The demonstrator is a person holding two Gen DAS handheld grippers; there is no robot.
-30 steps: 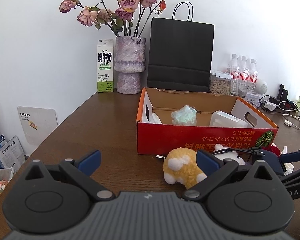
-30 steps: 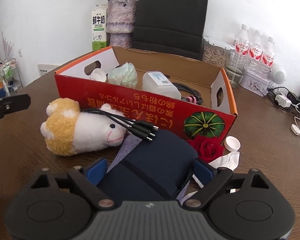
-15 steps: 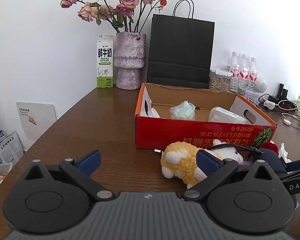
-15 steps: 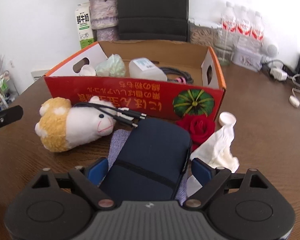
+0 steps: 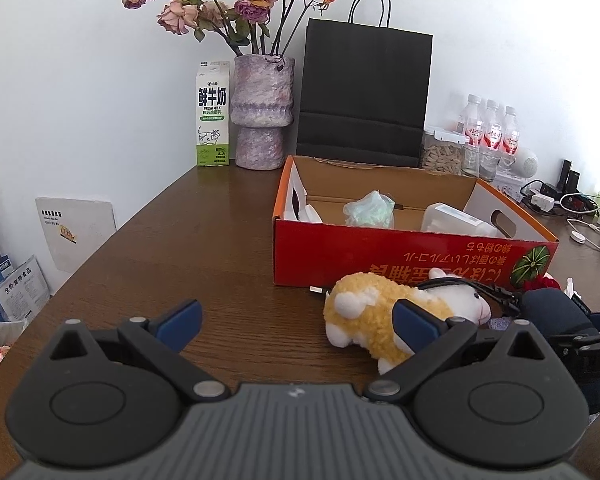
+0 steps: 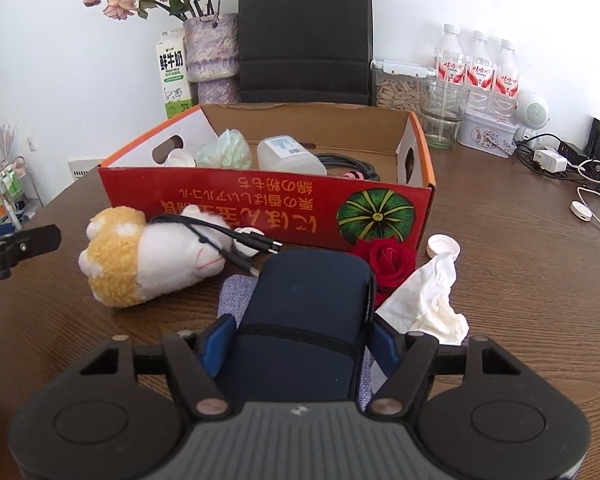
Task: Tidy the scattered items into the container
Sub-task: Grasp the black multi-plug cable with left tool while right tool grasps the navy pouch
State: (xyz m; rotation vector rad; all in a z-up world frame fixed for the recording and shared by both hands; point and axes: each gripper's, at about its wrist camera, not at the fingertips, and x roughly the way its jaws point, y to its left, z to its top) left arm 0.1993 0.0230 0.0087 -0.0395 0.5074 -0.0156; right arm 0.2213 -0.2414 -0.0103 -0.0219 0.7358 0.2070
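The red cardboard box (image 6: 268, 210) (image 5: 400, 250) stands open on the brown table, holding a green bag, a white bottle and a cable. In front of it lie a plush sheep (image 6: 140, 264) (image 5: 380, 312) with a black multi-plug cable (image 6: 236, 236) draped over it, a red rose (image 6: 392, 260), a white cap (image 6: 443, 246) and a crumpled tissue (image 6: 428, 304). My right gripper (image 6: 300, 340) is shut on a dark navy case (image 6: 312, 312) that lies on a blue-grey cloth (image 6: 232, 296). My left gripper (image 5: 296, 320) is open and empty, left of the sheep.
A vase of dried roses (image 5: 262, 112), a milk carton (image 5: 213, 114) and a black paper bag (image 5: 364, 96) stand behind the box. Water bottles (image 6: 476, 64), a jar, a tin and chargers with cables (image 6: 560, 160) crowd the right side.
My right gripper's fingers have closed in on the navy case, which was between open fingers before. Both cameras have drawn back slightly from the box.
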